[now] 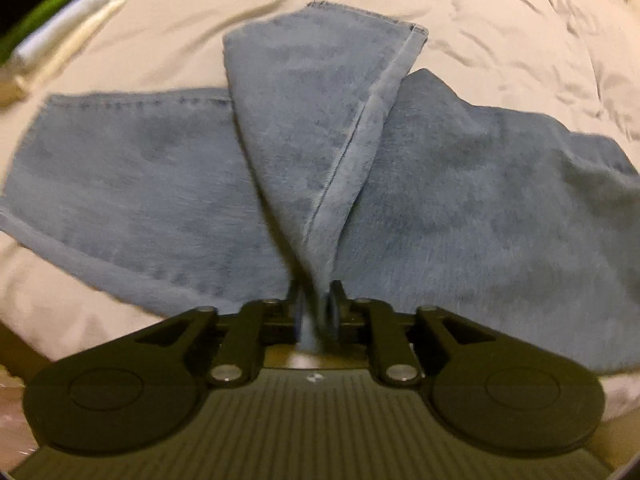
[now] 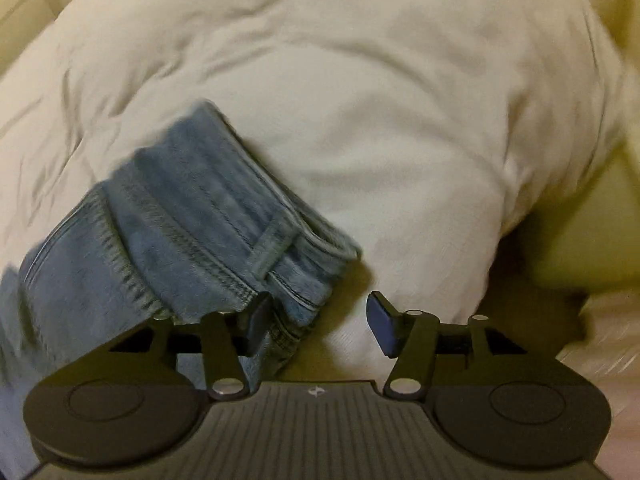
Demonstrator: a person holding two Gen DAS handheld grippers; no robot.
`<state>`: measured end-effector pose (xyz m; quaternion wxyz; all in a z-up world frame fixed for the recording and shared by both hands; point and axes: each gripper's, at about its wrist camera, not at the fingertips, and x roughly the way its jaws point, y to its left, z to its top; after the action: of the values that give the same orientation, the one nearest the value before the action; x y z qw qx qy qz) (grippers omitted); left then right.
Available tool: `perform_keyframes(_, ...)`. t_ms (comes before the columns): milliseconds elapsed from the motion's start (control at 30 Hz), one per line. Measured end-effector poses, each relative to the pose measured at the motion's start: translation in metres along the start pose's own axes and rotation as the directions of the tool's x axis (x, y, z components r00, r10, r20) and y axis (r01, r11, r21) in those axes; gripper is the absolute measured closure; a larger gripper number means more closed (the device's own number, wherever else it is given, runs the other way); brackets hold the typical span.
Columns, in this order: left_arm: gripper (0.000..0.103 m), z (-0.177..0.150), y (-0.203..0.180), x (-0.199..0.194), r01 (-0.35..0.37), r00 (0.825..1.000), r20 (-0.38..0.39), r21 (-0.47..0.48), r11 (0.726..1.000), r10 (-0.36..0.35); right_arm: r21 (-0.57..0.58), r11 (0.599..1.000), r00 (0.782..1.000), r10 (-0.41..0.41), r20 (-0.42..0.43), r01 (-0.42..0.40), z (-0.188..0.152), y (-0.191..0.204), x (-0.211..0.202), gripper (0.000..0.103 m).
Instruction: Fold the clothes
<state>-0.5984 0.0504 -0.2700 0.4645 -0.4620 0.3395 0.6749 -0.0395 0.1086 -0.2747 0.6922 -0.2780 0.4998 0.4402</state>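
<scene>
1. My left gripper (image 1: 315,312) is clenched on a raised fold of the faded blue denim jeans (image 1: 460,208), which lie on the cream bedsheet (image 1: 480,20).
2. Only the right view shows the waistband (belt loop visible); my right gripper (image 2: 316,324) is released.

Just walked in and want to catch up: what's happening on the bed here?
A person with a gripper in each hand is folding blue jeans on a white bedcover. The left gripper pinches a raised fold of denim. The right gripper stands open beside the waistband, not clamping it.
</scene>
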Motion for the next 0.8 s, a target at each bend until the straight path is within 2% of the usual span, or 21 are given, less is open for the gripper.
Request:
perform_keyframes(100, 0.085, -0.004, 0.004, -0.023, 0.002, 1.000, 0.016, 0.025, 1.000, -0.002, -0.107, 0.988, 0.991, 0.122, 0.053, -0.115, -0.002, 0.031, -0.039, 0.047)
perform_keyframes(167, 0.085, -0.004, 0.005, -0.033, 0.002, 0.999, 0.032, 0.043, 0.999, -0.004, -0.175, 0.956, 0.971, 0.240, -0.004, -0.237, -0.010, 0.061, -0.046, 0.048)
perform_keyframes(233, 0.085, 0.000, 0.003, -0.030, 0.009, 0.999, 0.031, 0.054, 0.998, -0.011, -0.227, 0.912, 0.940, 0.328, -0.091, -0.340, -0.023, 0.095, -0.044, 0.049)
perform_keyframes(300, 0.085, 0.005, 0.002, -0.024, 0.013, 1.000, 0.025, 0.060, 0.998, -0.015, -0.246, 0.879, 0.910, 0.368, -0.192, -0.408, -0.041, 0.128, -0.031, 0.065)
perform_keyframes(400, 0.085, 0.015, 0.018, -0.021, 0.035, 0.999, 0.017, 0.034, 0.999, -0.036, -0.258, 0.850, 0.877, 0.389, -0.281, -0.460, -0.065, 0.169, -0.022, 0.070)
perform_keyframes(500, 0.085, 0.026, 0.046, -0.021, 0.040, 0.999, 0.008, 0.017, 0.999, -0.040, -0.282, 0.813, 0.850, 0.428, -0.307, -0.510, -0.082, 0.205, -0.029, 0.070)
perform_keyframes(600, 0.085, 0.044, 0.081, -0.011, 0.022, 0.999, -0.033, -0.001, 1.000, -0.022, -0.248, 0.813, 0.835, 0.440, -0.329, -0.526, -0.091, 0.240, -0.025, 0.069)
perform_keyframes(667, 0.085, 0.058, 0.106, -0.004, 0.011, 0.999, -0.049, -0.012, 1.000, -0.011, -0.227, 0.826, 0.837, 0.429, -0.340, -0.516, -0.101, 0.261, -0.021, 0.066)
perform_keyframes(800, 0.086, 0.089, 0.140, 0.017, 0.002, 0.996, -0.084, 0.045, 0.999, 0.002, -0.202, 0.855, 0.850, 0.392, -0.352, -0.478, -0.128, 0.300, -0.017, 0.064)
